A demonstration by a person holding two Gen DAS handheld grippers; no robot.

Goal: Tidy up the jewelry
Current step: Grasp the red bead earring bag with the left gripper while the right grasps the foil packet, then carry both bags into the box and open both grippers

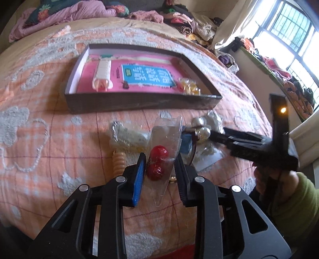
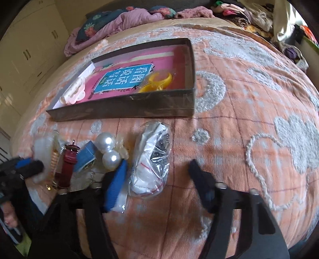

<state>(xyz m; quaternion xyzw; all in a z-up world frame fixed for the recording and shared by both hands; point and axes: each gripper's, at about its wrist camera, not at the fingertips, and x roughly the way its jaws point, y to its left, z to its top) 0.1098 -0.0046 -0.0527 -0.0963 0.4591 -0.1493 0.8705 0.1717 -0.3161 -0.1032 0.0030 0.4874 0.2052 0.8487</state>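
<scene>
- Left gripper (image 1: 160,169): fingers narrowed onto a clear plastic packet (image 1: 166,139) w/ two red beads (image 1: 158,161) inside; blue pad on one side, black pad on the other, both pressing the packet's lower part. Packet stands upright betw. the fingers, top end flared open.
- Right gripper (image 2: 157,175): seen blurred in its own view; fingers apart, straddling a crumpled clear bag (image 2: 152,159) w/ white paper and small dark metal bits. Blue-padded finger (image 2: 115,187) lies just beside the bag's edge; other finger well clear of it. No pad contact visible, so nothing gripped.
- Same gripper in left-wrist view (image 1: 223,132): comes in from the right, tips near the pearls; held by a hand (image 1: 265,179) w/ green sleeve (image 1: 299,197).
- Loose jewelry pile, on orange quilted bedspread (image 2: 239,103) in front of the box: two large pearl beads (image 2: 108,148), small blue box (image 2: 86,156), dark red cylindrical piece (image 2: 67,165), ribbed peach-coloured piece (image 1: 118,162), white braided item (image 1: 127,137). Items touch or overlap one another.
- Shallow dark box (image 1: 139,102): lies further back on the bed, pink liner w/ blue printed panel (image 1: 147,75). Holds a pale hair clip (image 1: 102,73) at one end and a packet of yellow rings (image 2: 157,81) at the other corner.
- Background: heaped clothes and bedding at far edge of bed (image 1: 65,14); barred window (image 1: 293,25) to the right.
</scene>
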